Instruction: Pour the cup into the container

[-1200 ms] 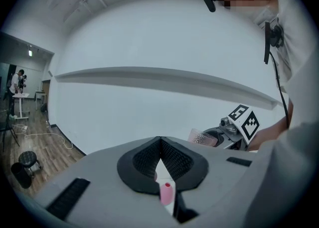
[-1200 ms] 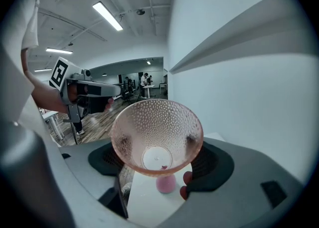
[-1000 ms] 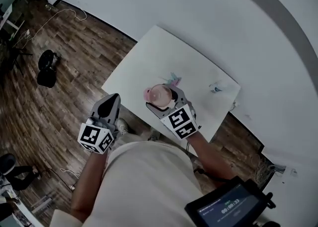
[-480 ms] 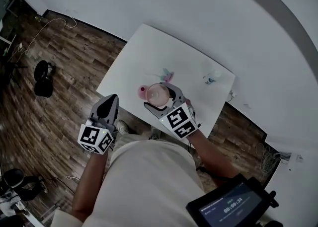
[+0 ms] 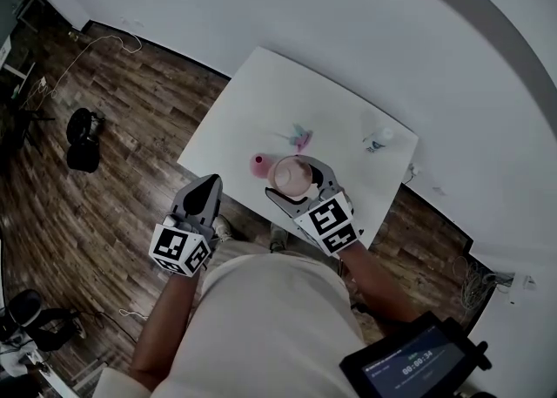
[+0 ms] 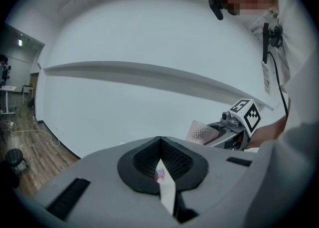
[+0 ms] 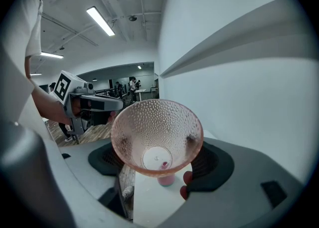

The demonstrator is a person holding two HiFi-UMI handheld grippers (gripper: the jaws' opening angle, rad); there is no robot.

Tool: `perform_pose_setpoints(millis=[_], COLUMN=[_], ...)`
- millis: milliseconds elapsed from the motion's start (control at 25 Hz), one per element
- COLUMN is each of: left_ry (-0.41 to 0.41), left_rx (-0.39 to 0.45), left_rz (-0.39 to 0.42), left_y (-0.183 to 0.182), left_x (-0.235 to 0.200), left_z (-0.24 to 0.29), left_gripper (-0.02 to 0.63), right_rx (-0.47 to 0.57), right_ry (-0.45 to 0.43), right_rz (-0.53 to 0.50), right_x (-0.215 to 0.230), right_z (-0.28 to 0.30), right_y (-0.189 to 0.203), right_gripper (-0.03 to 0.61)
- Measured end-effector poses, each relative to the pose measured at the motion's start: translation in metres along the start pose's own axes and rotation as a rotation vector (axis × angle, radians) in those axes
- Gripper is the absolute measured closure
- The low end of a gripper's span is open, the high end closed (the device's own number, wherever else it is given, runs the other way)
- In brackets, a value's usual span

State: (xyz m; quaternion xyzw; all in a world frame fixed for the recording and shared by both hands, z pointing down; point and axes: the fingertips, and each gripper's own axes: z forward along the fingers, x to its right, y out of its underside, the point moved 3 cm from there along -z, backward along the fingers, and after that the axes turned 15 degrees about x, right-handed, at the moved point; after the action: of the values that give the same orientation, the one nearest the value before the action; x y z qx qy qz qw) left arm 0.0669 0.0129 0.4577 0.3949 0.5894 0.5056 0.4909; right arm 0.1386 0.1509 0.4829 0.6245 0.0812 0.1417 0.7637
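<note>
Head view: pouring apparently not yet begun, with the cup (image 5: 288,173) roughly upright and clamped in the right claw (image 5: 296,184). Just beside its tips, the small pink container (image 5: 259,164) on the table (image 5: 261,83).

Left gripper view: left claw (image 6: 160,164) pressed together, holding nothing.

Right gripper view: hard to tell whether anything lies inside the cup.
</note>
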Motion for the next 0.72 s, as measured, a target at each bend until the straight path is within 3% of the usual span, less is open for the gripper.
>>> perform_pose_setpoints(millis=[400,720], left_ry=[-0.066,-0.235], left_rx=[0.024,0.059], left_rz=[-0.006,0.019], left_y=[-0.015,-0.048], left_x=[-0.009,-0.034], left_z=[-0.039,-0.097], left_gripper=[0.604,0.604], right_rx=[-0.013,-0.008], right_ry=[-0.07,-0.248], right_rz=[-0.03,-0.074], right_x=[-0.039,-0.093], right_z=[0.016,0.059], right_y=[-0.012,-0.042], right_gripper=[0.212,0.212])
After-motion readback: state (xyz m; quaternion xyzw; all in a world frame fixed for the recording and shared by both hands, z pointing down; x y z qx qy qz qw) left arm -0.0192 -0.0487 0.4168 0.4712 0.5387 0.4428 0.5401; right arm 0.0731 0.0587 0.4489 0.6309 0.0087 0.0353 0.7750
